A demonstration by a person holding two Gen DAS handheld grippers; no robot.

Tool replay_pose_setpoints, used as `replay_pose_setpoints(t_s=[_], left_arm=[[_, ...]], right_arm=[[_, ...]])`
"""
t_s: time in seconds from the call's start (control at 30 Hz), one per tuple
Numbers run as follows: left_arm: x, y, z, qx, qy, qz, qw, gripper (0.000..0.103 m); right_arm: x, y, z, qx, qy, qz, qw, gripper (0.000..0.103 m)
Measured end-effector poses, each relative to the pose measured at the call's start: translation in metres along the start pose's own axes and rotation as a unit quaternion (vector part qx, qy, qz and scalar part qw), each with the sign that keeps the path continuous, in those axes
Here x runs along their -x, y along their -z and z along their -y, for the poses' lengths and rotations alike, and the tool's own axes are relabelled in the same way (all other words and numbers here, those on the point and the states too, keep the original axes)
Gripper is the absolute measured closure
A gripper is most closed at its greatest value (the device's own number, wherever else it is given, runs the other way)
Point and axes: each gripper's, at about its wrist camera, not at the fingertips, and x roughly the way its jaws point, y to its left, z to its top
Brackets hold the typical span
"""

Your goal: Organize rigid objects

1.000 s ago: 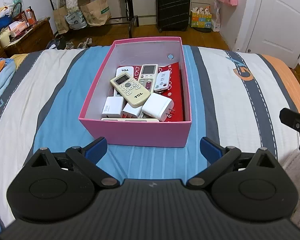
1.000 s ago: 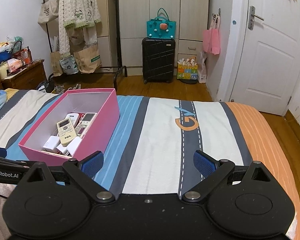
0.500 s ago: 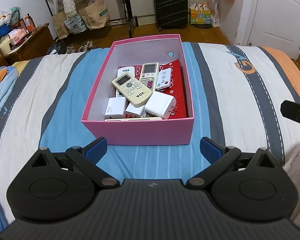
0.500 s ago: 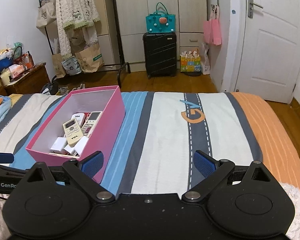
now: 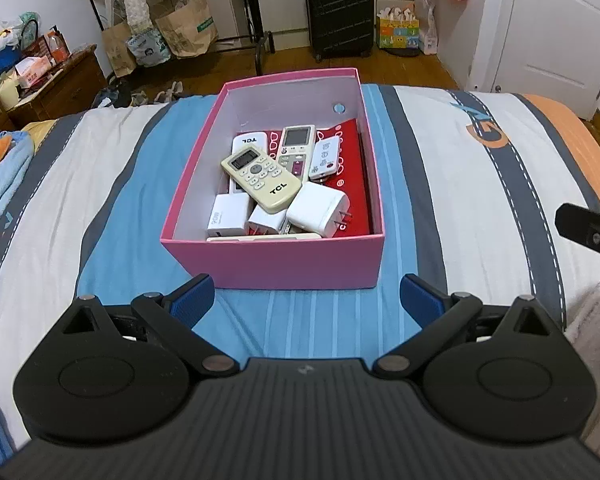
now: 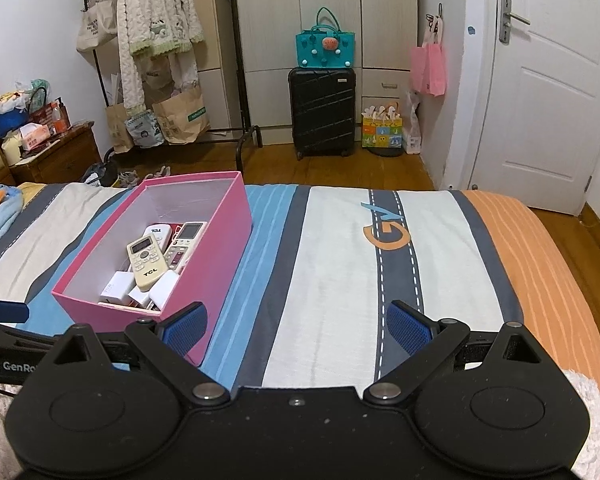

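Note:
A pink box [image 5: 292, 264] sits on the striped bed, holding several remotes and white chargers over a red case. A cream TCL remote [image 5: 262, 180] lies on top, with a white plug adapter [image 5: 318, 214] beside it. My left gripper [image 5: 306, 300] is open and empty, just in front of the box's near wall. My right gripper [image 6: 298, 328] is open and empty, to the right of the box [image 6: 216, 264], over the bedspread. The TCL remote also shows in the right wrist view [image 6: 147, 258].
The striped bedspread [image 6: 340, 264] stretches to the right of the box. A blue plush [image 5: 0, 168] lies at the bed's left edge. Beyond the bed stand a black suitcase [image 6: 322, 112], a clothes rack, a wooden nightstand [image 6: 56, 156] and a white door [image 6: 540, 92].
Both grippers have risen and pulled back a little, so the box sits lower and farther in both views. Nothing in the box has moved.

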Motion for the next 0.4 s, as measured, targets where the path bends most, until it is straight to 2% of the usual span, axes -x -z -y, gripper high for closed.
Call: replay_pose_setpoints(t_s=[0.1, 0.4], left_arm=[[0.0028, 0.0016, 0.0015, -0.008, -0.004, 0.011, 0.9999, 0.002], [0.0044, 0.0012, 0.0024, -0.007, -0.001, 0.011, 0.9999, 0.002]], right_arm=[[0.0005, -0.0001, 0.0013, -0.002, 0.003, -0.002, 1.000, 0.005], [0.0013, -0.0006, 0.0033, -0.003, 0.005, 0.000, 1.000, 0.005]])
